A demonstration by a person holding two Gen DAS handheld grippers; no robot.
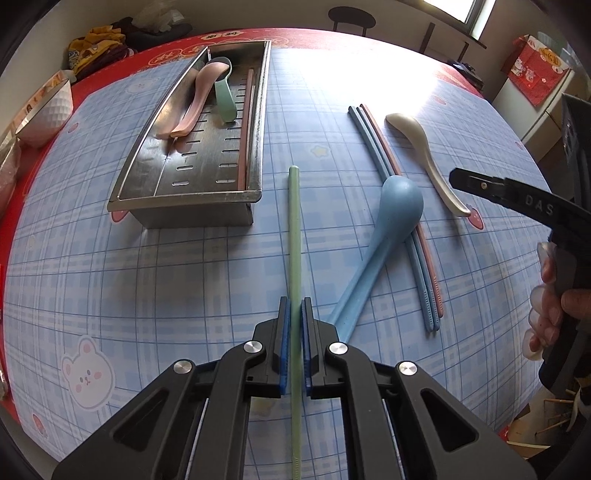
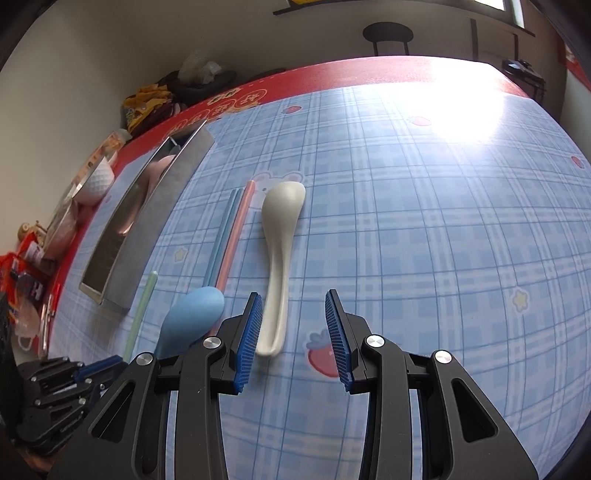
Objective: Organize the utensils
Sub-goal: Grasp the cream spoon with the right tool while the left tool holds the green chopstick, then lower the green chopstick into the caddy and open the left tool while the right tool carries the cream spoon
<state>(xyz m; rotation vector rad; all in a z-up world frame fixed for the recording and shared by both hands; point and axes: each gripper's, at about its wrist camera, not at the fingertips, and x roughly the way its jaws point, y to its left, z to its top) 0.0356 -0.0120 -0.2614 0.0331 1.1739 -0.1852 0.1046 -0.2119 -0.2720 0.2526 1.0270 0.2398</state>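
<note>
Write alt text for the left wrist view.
The left gripper has its jaws shut on a green chopstick lying on the blue plaid table. A metal tray holding spoons sits ahead-left; a blue spoon lies right.

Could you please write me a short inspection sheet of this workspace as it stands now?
Surface: table with blue plaid cover, red border.
Job's things: steel tray holds pink spoon, green spoon; on the table blue spoon, cream spoon, blue and pink chopsticks.
Clutter: white bowl, clothes, packets.
Grippers: left gripper jaws closed on green chopstick; right gripper jaws open around the cream spoon's handle.
Cables: nothing seen.
Surroundings: stool, window.
</note>
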